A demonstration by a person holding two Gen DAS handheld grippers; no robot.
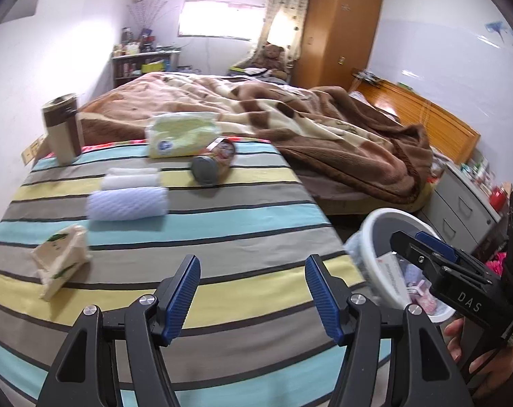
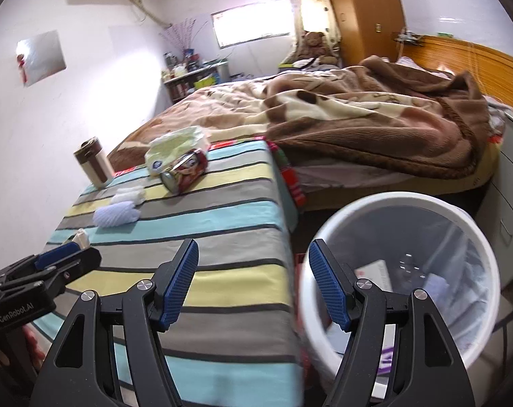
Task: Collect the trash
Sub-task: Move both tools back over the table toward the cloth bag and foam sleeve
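A crushed drink can lies on its side on the striped table. A small tissue pack sits near the table's left front. My left gripper hangs open over the front of the table with nothing between its fingers. To the right of the table stands a white trash bin with a box and scraps inside. My right gripper is open and empty, above the gap between the table's edge and the bin's rim.
A green wipes pack, a brown-and-cream cup and two rolled towels lie further back on the table. Behind it is a bed with a brown blanket. A grey drawer cabinet stands beyond the bin.
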